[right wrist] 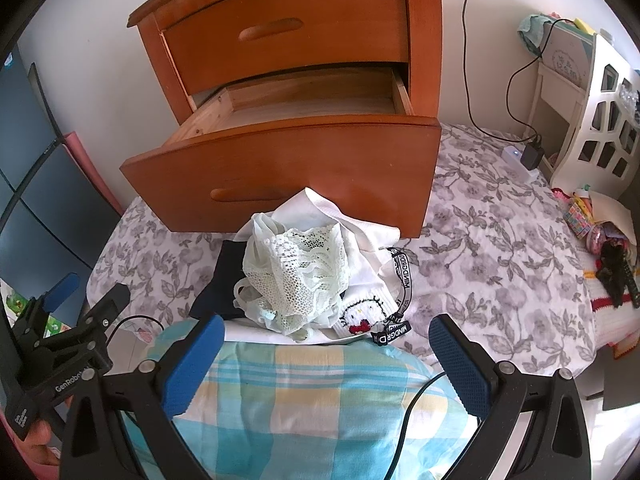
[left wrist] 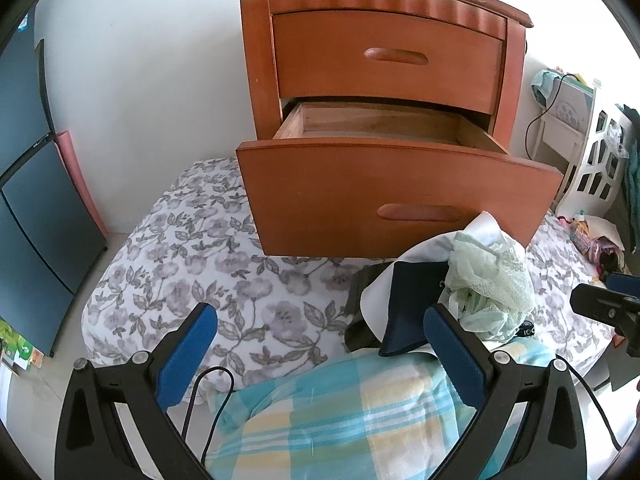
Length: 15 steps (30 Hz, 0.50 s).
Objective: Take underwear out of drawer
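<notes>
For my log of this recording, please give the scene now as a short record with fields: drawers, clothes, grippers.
top drawer: shut
bottom drawer: pulled open, visible part inside looks empty
underwear pile: on the floral bedsheet, in front of the open drawer
top of pile: pale green lace piece
left gripper: open, holding nothing
right gripper: open, holding nothing

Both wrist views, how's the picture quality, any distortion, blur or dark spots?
Left wrist view: strong fisheye bend with black corners, open drawer sharp, daylight even. Right wrist view: same bowing, lace underwear crisp, drawer interior slightly shaded, no glare.
</notes>
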Available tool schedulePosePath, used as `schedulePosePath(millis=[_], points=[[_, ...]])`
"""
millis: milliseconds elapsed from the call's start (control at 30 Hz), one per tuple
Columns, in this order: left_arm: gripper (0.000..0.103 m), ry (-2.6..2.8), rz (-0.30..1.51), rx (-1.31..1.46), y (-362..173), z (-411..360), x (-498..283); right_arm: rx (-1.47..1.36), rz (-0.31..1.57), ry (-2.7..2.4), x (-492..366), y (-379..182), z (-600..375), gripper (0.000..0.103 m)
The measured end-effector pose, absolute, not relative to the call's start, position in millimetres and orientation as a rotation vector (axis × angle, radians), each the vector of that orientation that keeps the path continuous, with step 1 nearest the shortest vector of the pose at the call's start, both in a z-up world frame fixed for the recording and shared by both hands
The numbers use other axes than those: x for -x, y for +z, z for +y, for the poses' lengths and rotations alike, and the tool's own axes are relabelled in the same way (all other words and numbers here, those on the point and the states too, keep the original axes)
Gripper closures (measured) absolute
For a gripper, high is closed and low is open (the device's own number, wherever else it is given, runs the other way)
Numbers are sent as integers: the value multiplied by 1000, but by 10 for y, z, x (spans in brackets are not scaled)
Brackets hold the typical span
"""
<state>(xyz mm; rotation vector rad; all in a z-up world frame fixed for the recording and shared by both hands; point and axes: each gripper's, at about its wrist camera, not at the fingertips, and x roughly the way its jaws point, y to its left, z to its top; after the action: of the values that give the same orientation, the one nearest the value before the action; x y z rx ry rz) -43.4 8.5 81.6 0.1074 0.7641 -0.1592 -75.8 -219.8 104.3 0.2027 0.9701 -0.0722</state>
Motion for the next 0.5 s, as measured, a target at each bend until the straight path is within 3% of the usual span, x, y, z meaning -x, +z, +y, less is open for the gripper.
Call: schedulePosePath(millis=[500], points=[[0,-157,778,-108,789,105,427,-205,984,-80,748,1019,-2200,0]])
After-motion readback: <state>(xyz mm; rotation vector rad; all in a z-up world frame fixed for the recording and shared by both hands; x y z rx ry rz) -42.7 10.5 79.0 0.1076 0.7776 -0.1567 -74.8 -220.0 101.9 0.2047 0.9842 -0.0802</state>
